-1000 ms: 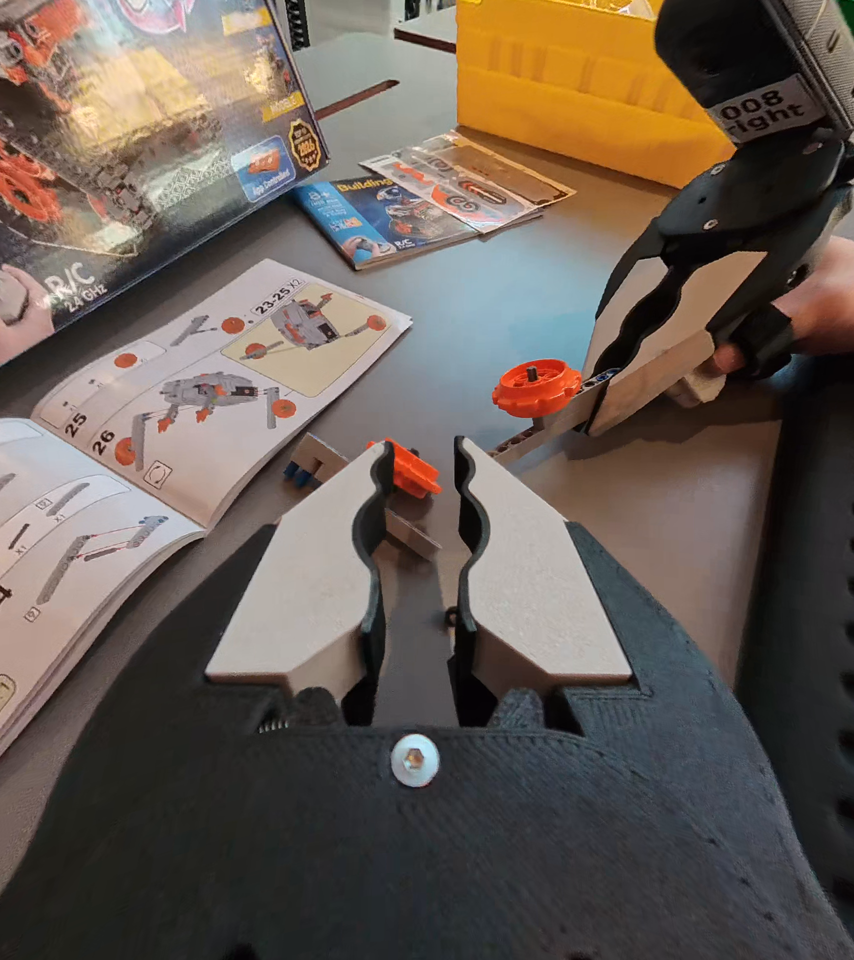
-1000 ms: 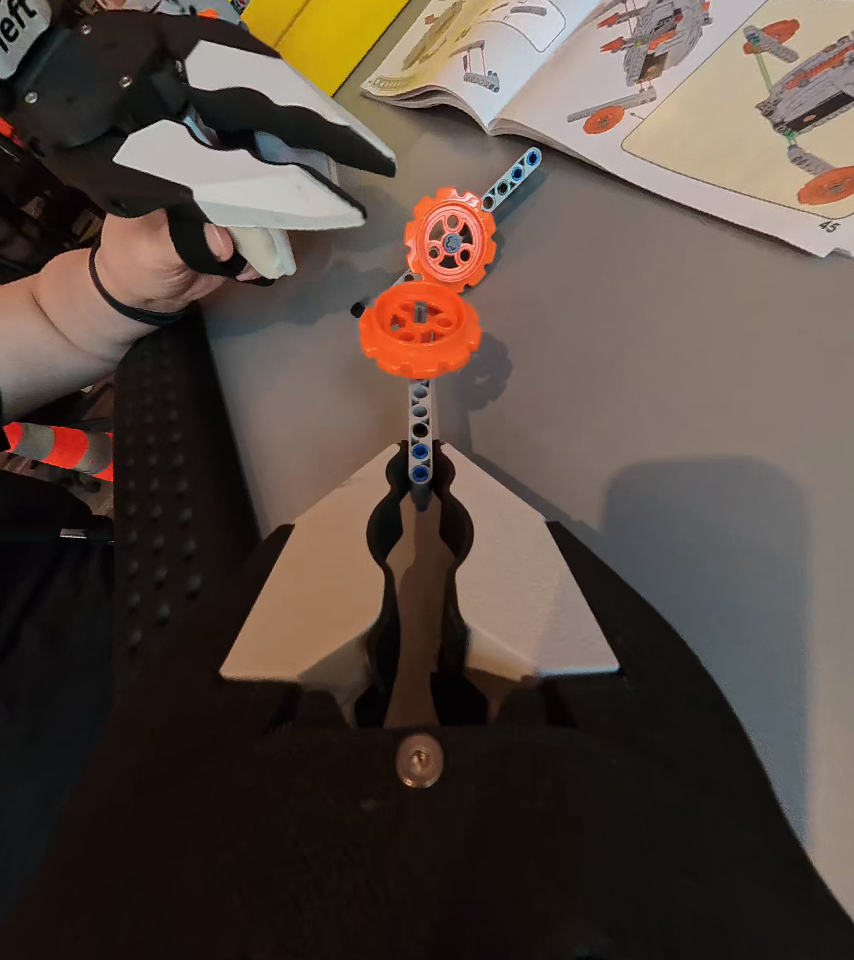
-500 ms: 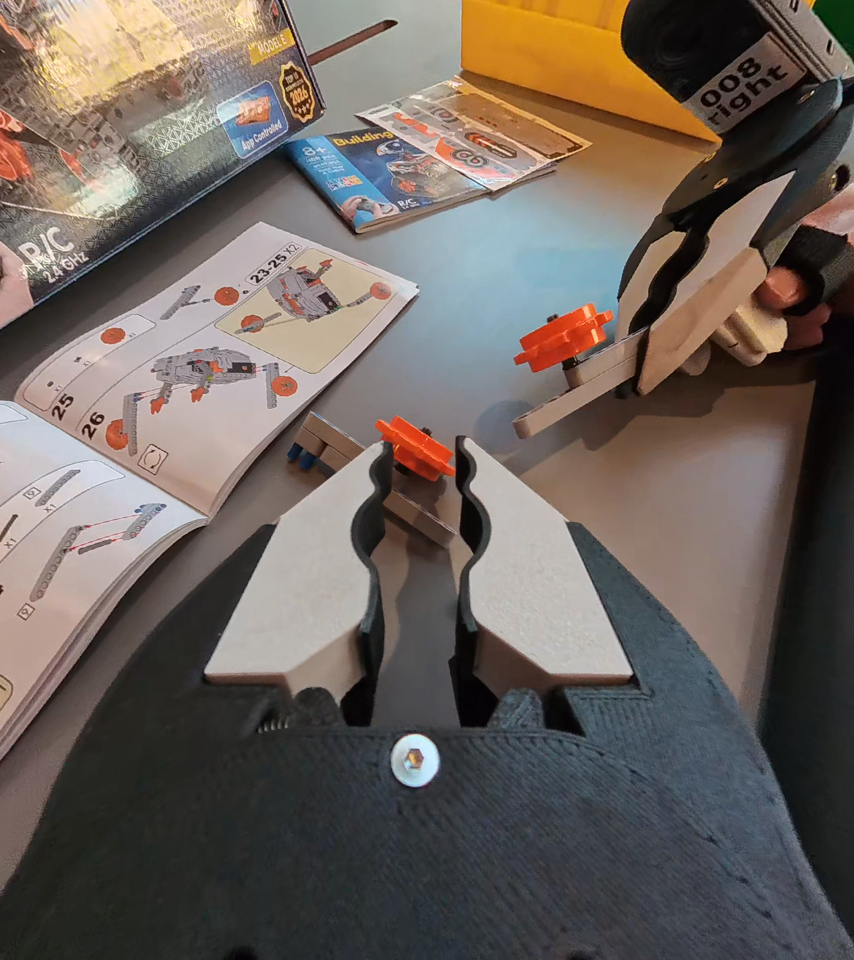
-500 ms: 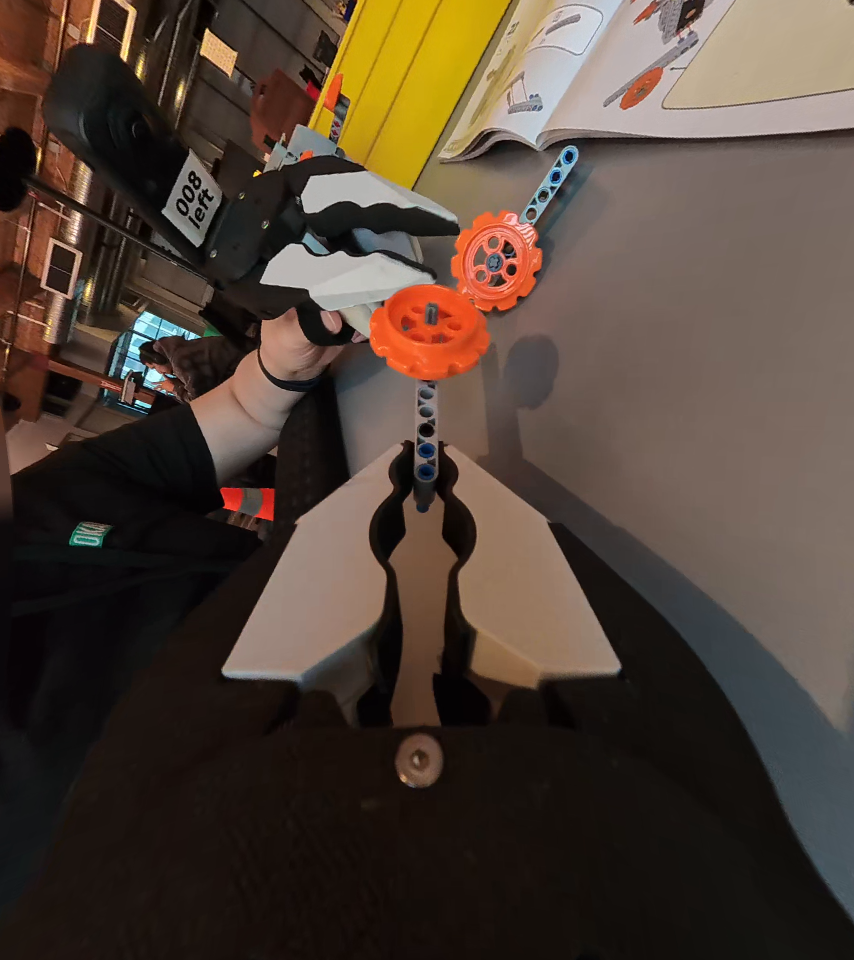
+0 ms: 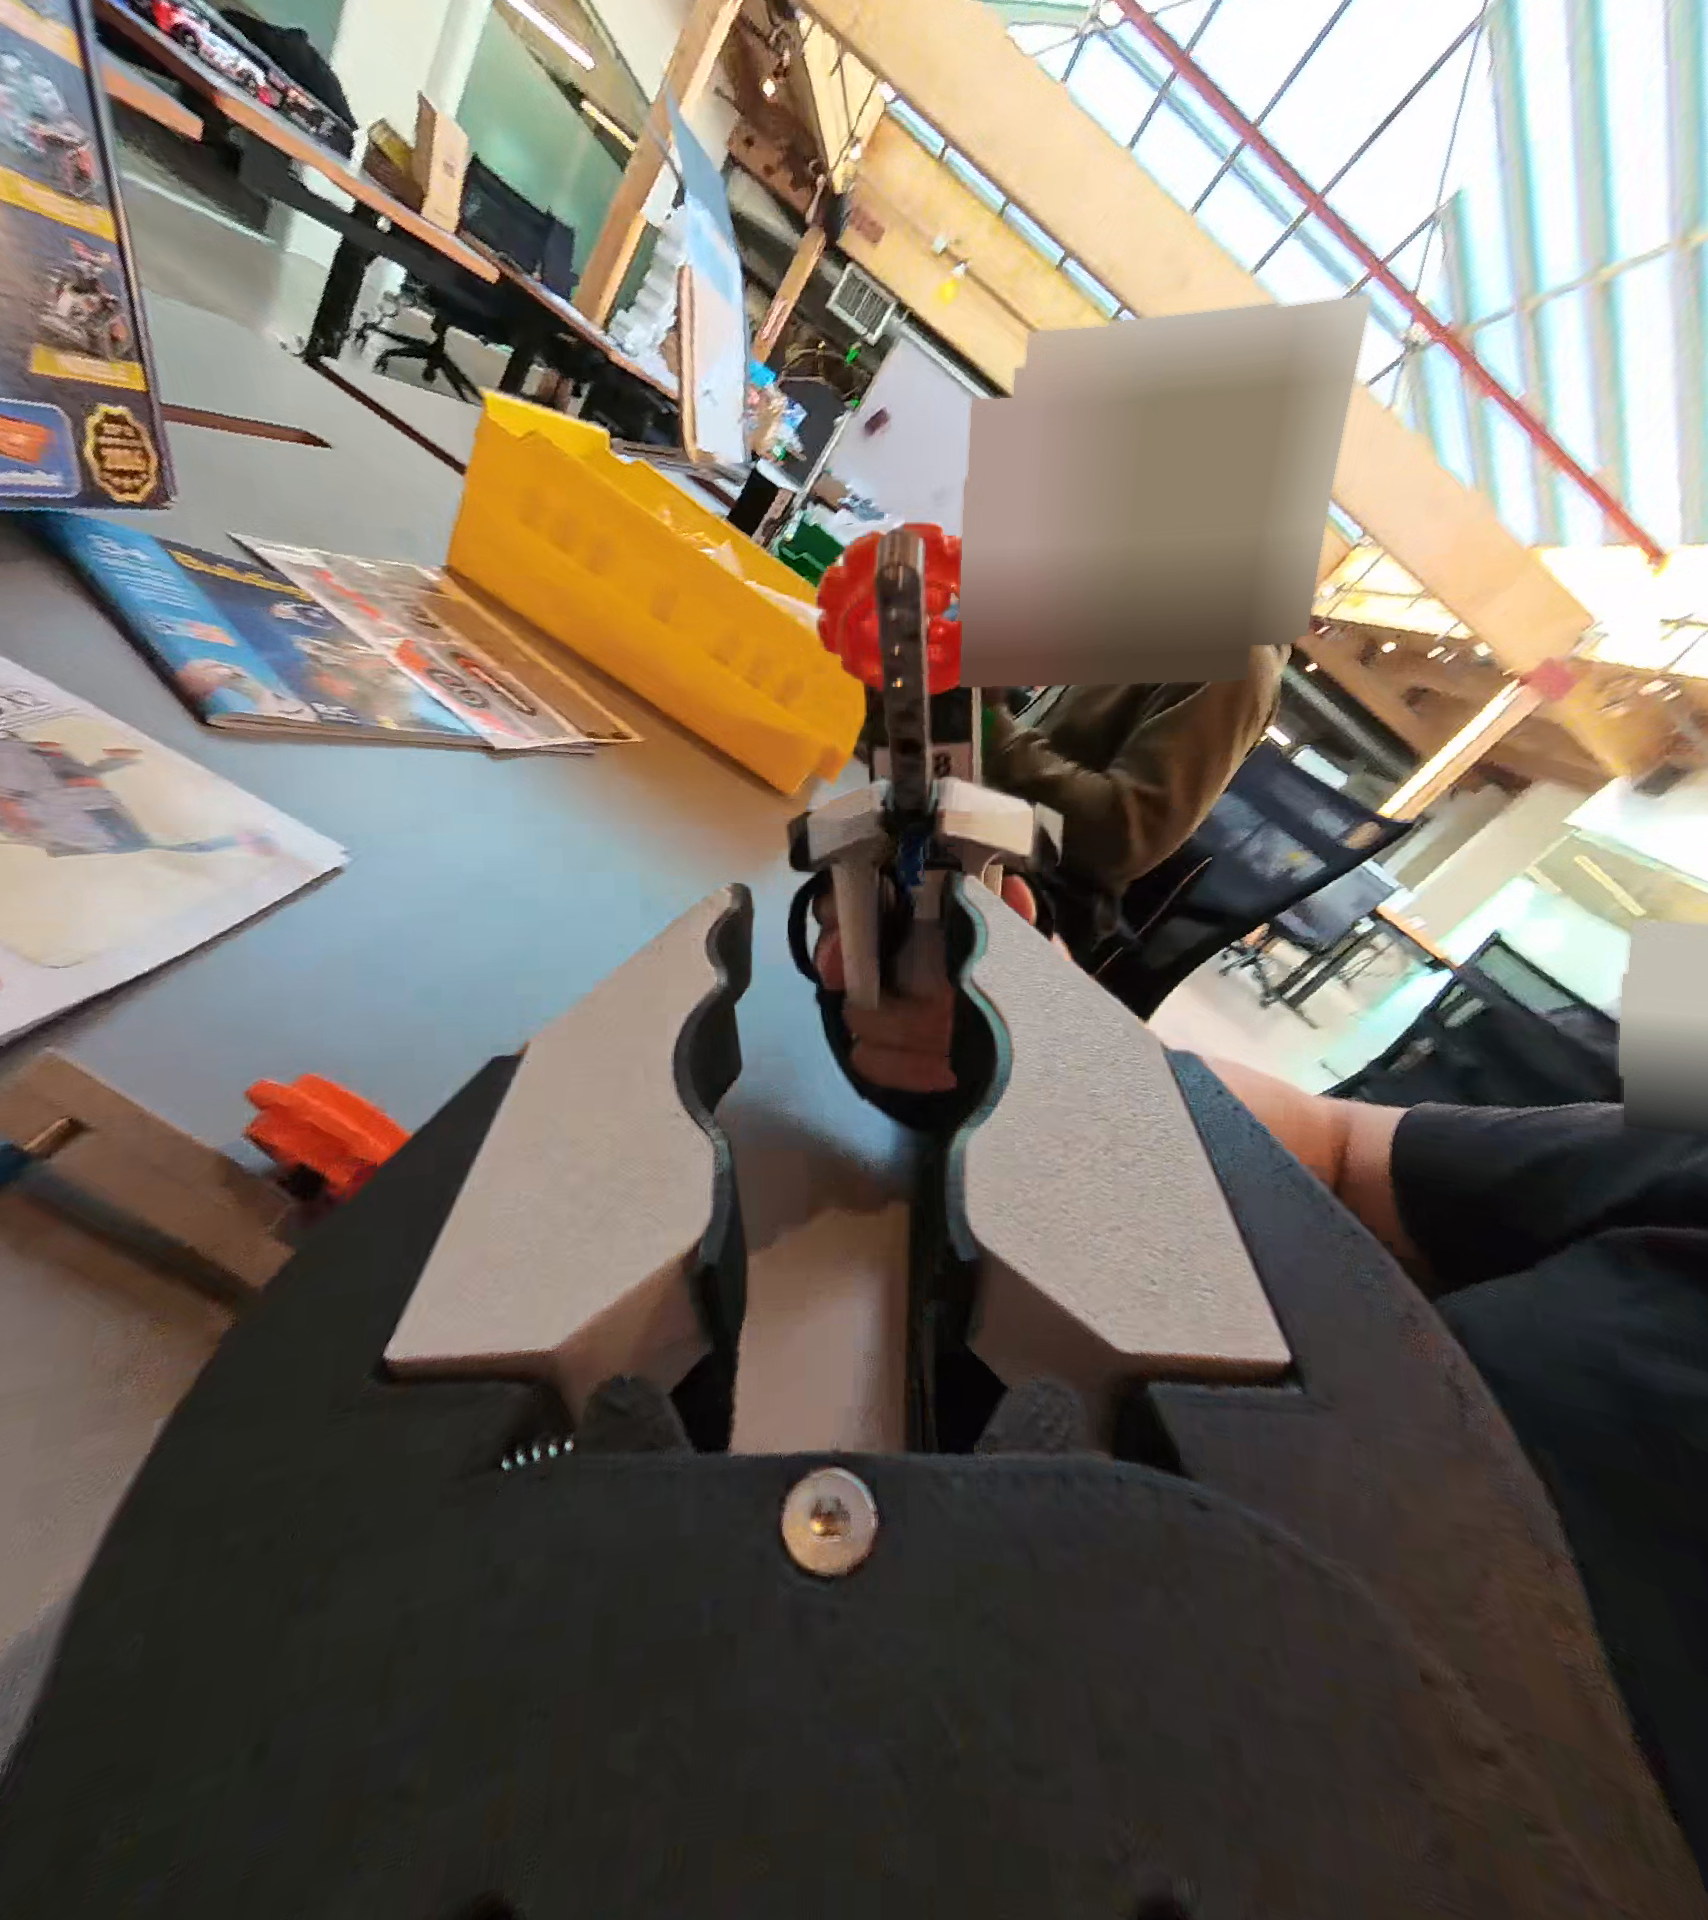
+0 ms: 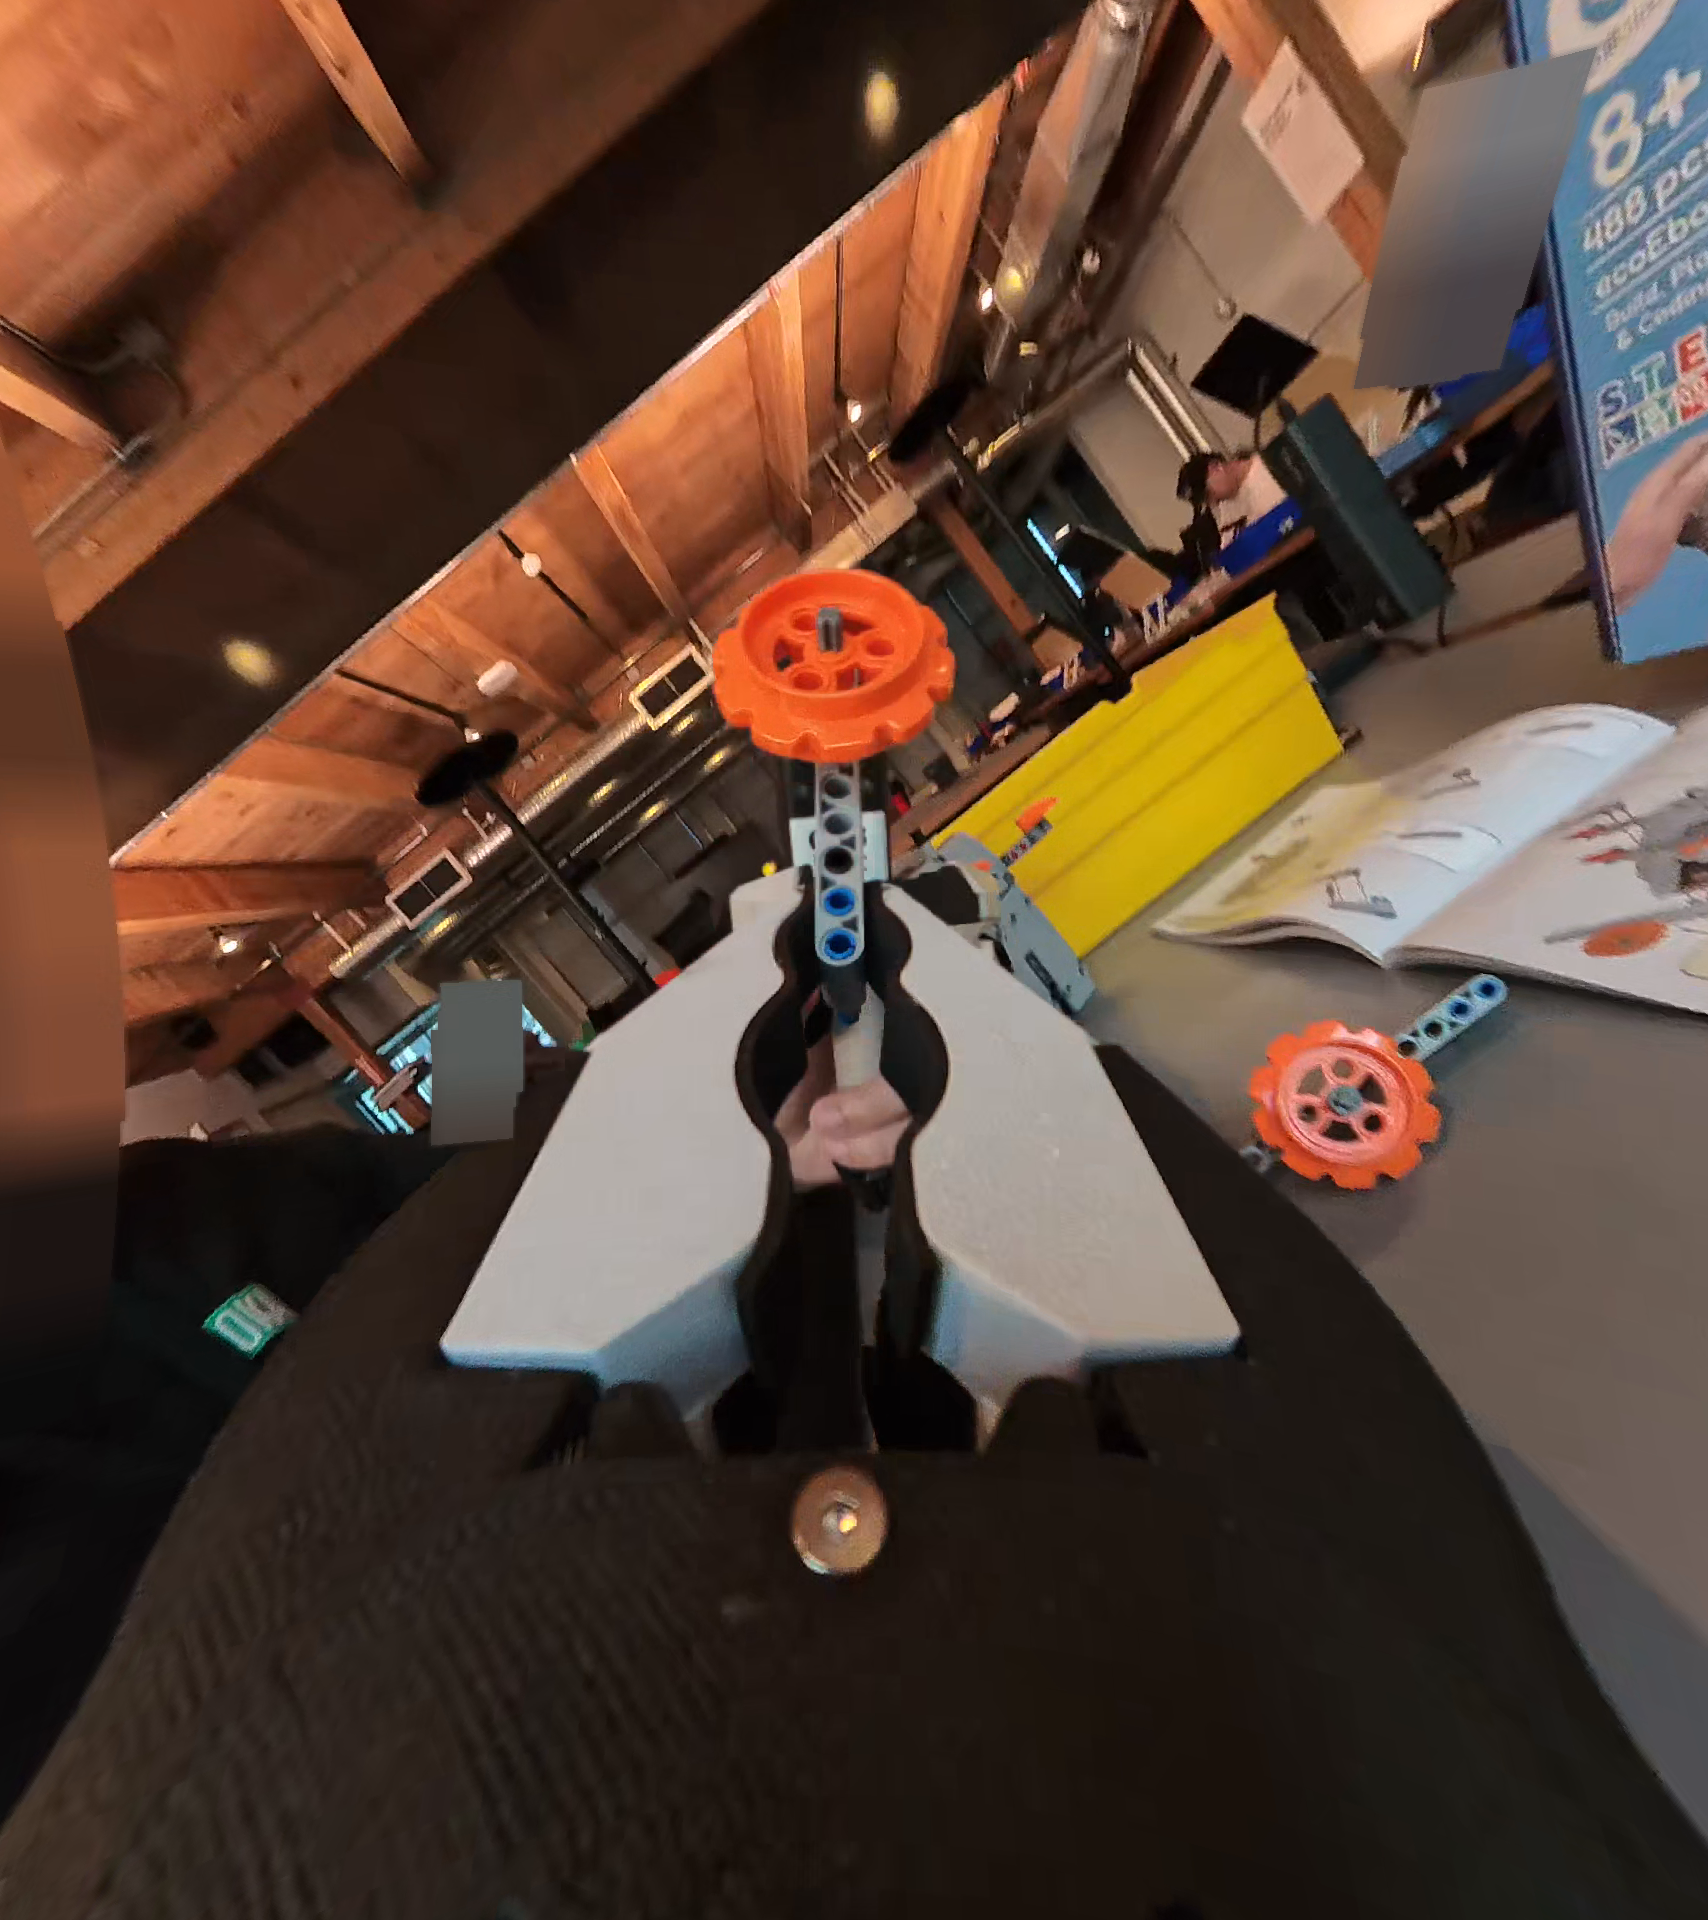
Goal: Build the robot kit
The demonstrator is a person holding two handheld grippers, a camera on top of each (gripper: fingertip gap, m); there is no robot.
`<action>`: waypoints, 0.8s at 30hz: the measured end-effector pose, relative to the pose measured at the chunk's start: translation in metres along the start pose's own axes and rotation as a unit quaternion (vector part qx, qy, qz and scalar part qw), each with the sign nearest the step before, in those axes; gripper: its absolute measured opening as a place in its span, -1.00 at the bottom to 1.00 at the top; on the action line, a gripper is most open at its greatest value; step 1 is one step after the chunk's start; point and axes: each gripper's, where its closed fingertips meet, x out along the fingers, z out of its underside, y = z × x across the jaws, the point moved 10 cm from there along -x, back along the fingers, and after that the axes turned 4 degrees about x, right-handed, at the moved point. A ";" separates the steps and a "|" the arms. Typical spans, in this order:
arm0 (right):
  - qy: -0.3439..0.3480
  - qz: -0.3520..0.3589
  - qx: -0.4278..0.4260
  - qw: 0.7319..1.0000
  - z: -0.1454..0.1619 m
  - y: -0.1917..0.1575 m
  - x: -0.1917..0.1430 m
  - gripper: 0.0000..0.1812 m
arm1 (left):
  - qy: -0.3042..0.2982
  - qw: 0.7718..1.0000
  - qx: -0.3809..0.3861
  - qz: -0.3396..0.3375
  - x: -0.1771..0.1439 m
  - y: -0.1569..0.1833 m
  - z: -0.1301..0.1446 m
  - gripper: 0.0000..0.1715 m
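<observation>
My right gripper [image 6: 842, 914] is shut on the lower end of a grey holed beam [image 6: 837, 831]. It holds the beam upright in the air, with an orange toothed wheel [image 6: 829, 665] on the beam's top end. My left gripper [image 5: 855, 925] is open and empty and faces the right gripper [image 5: 907, 831] head-on, just short of it. The beam [image 5: 900, 686] and wheel [image 5: 855, 623] rise beyond my left fingertips. A second orange wheel on a grey beam [image 6: 1343, 1112] lies on the grey table, and in the left wrist view [image 5: 320, 1127] it sits left of the left gripper.
An open instruction booklet [image 5: 50, 821] lies at the left, with leaflets [image 5: 362, 644] behind it. A yellow bin [image 5: 642, 613] and a printed toy box [image 5: 8, 260] stand at the back. A person in a dark sleeve [image 5: 1608, 1247] is close on the right. The grippers are tip to tip, or close to it.
Both grippers rose off the table and tilted up. The right one swung its beam and wheel upright. The left one turned away from the second wheel, faced the right gripper, and opened wider.
</observation>
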 end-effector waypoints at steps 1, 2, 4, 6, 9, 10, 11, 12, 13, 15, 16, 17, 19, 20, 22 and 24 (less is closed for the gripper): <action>0.018 -0.004 -0.002 1.000 0.004 -0.003 0.005 -0.94 | 0.016 1.000 -0.003 0.011 -0.001 0.001 -0.002 -0.62; 0.038 -0.008 -0.004 0.999 0.007 -0.005 0.010 -0.94 | 0.033 0.999 -0.004 0.022 -0.004 0.003 -0.006 -0.65; 0.068 -0.003 -0.007 0.998 0.014 -0.007 0.017 -0.94 | 0.065 0.997 -0.011 0.043 -0.008 0.006 -0.012 -0.68; 0.062 -0.005 -0.009 0.998 0.018 -0.007 0.024 -0.94 | 0.068 0.996 -0.016 0.047 -0.008 0.007 -0.013 -0.67; 0.046 -0.012 -0.018 0.999 0.023 -0.010 0.032 -0.94 | 0.067 0.997 -0.004 0.046 -0.005 0.008 -0.013 -0.68; 0.043 -0.012 -0.022 0.999 0.025 -0.011 0.034 -0.94 | 0.077 0.996 0.001 0.049 -0.005 0.009 -0.014 -0.73; 0.041 -0.016 -0.024 0.999 0.026 -0.013 0.035 -0.94 | 0.084 0.995 0.007 0.052 -0.004 0.011 -0.016 -0.78; 0.040 -0.019 -0.024 0.999 0.027 -0.014 0.036 -0.94 | 0.086 0.994 0.015 0.062 -0.003 0.013 -0.018 -0.83; 0.040 -0.023 -0.026 0.999 0.027 -0.015 0.037 -0.94 | 0.081 0.994 0.022 0.070 -0.001 0.016 -0.020 -0.89; 0.045 -0.028 -0.024 0.998 0.026 -0.017 0.035 -0.94 | 0.057 0.995 0.041 0.064 0.001 0.020 -0.025 -0.95; 0.046 -0.030 -0.020 0.998 0.026 -0.018 0.034 -0.93 | 0.038 0.996 0.055 0.058 0.003 0.023 -0.029 -0.95; 0.044 -0.028 -0.014 0.999 0.026 -0.018 0.032 -0.88 | 0.013 0.997 0.066 0.047 0.006 0.026 -0.034 -0.94; 0.044 -0.017 -0.007 0.999 0.023 -0.020 0.023 -0.69 | -0.072 0.994 0.074 0.024 0.015 0.033 -0.049 -0.94; 0.054 -0.016 -0.017 0.998 0.021 -0.023 0.016 -0.70 | -0.125 0.989 0.080 0.007 0.020 0.037 -0.058 -0.94; 0.073 0.009 -0.046 0.996 0.016 -0.029 -0.001 -0.72 | -0.248 0.962 0.100 -0.047 0.030 0.044 -0.074 -0.93; 0.073 0.051 -0.080 0.993 0.015 -0.033 -0.017 -0.69 | -0.360 0.919 0.123 -0.101 0.040 0.054 -0.090 -0.93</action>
